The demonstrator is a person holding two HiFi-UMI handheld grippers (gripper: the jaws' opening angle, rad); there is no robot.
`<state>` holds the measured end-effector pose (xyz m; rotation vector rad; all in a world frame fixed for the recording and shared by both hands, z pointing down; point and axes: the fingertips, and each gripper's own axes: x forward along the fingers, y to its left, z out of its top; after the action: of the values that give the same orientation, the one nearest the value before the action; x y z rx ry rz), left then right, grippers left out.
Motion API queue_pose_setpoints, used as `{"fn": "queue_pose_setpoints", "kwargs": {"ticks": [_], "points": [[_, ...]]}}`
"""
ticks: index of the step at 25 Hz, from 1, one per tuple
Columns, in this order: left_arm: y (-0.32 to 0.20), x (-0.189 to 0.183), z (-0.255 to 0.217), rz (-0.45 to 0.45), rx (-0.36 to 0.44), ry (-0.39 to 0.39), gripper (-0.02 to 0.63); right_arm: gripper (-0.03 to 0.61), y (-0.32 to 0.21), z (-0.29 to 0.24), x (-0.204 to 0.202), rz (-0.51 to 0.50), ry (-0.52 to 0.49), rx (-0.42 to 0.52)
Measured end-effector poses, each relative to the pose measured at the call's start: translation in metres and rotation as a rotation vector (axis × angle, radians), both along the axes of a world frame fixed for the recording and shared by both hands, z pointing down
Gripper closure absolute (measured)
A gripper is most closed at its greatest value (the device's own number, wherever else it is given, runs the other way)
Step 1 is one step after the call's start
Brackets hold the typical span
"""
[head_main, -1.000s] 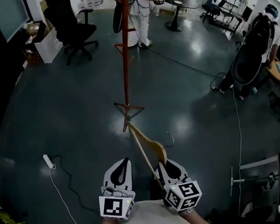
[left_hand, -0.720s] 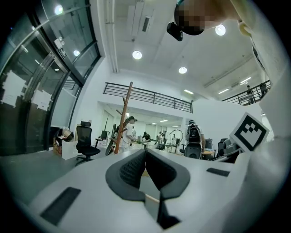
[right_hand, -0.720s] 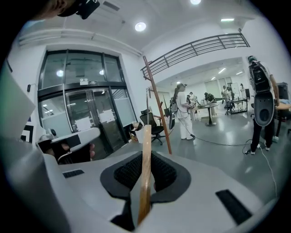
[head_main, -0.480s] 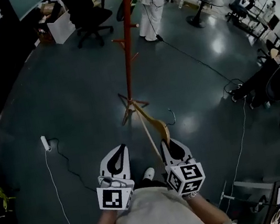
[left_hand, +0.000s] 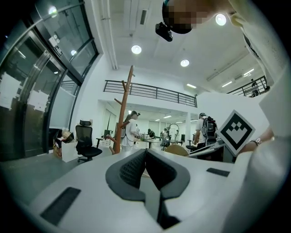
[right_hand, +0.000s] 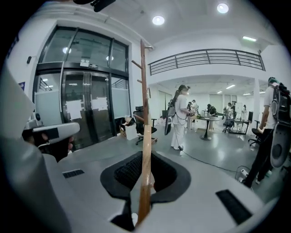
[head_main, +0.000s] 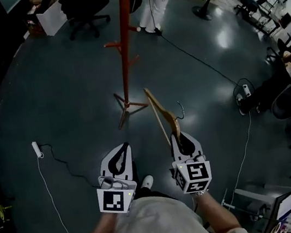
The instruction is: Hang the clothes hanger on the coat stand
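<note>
1. At far left in the head view, a white power strip point(head_main: 36, 149) lay on the dark, glossy floor point(head_main: 65, 99), its thin white cord trailing toward the bottom of the view.
2. The left tongs point(head_main: 122, 147) pointed forward above the floor. The left gripper view showed the left tongs point(left_hand: 146, 153) closed, dark pads meeting at the tips with nothing between them.
3. The red-orange coat stand point(head_main: 124, 45) rose just ahead and slightly right of the left tongs, its legs spread on the floor and short pegs branching off the pole. In the left gripper view the coat stand point(left_hand: 123, 113) stood tall ahead, in front of a balcony railing.
4. The wooden hanger point(head_main: 162, 111) sat right of the stand and apart from it, not on any peg. Its arm slanted away from the person, and its metal hook stuck out to the right.
5. The right tongs point(head_main: 179, 135) were clamped on the near end of the hanger. In the right gripper view the wood of the hanger point(right_hand: 145, 136) ran upright between the pads of the right tongs point(right_hand: 144, 179).
6. Farther back, a black office chair point(head_main: 83, 7) stood left of the stand and a person in white point(head_main: 155, 1) stood to its right.
</note>
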<state>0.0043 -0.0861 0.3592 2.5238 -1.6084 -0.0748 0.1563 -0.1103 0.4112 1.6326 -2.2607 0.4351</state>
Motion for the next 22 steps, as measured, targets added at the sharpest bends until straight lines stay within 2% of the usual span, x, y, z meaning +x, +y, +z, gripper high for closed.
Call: {"fn": "queue_pose_setpoints", "kwargs": {"ticks": [6,10,15,22], "points": [[-0.107,-0.026,0.03,0.009,-0.038,0.0,0.601,0.509,-0.103,0.056,-0.028,-0.048,0.033,-0.02],[-0.163,-0.041,0.054,0.004,-0.045,-0.015,0.601,0.509,-0.171,0.113,-0.038,-0.03,0.107,-0.047],[-0.209,-0.047,0.094,0.008,-0.086,-0.035,0.601,0.509,-0.246,0.182,-0.055,-0.039,0.177,-0.102],[-0.255,-0.037,0.128,-0.006,-0.107,0.013,0.601,0.509,-0.319,0.242,-0.082,-0.097,0.184,-0.129]]}}
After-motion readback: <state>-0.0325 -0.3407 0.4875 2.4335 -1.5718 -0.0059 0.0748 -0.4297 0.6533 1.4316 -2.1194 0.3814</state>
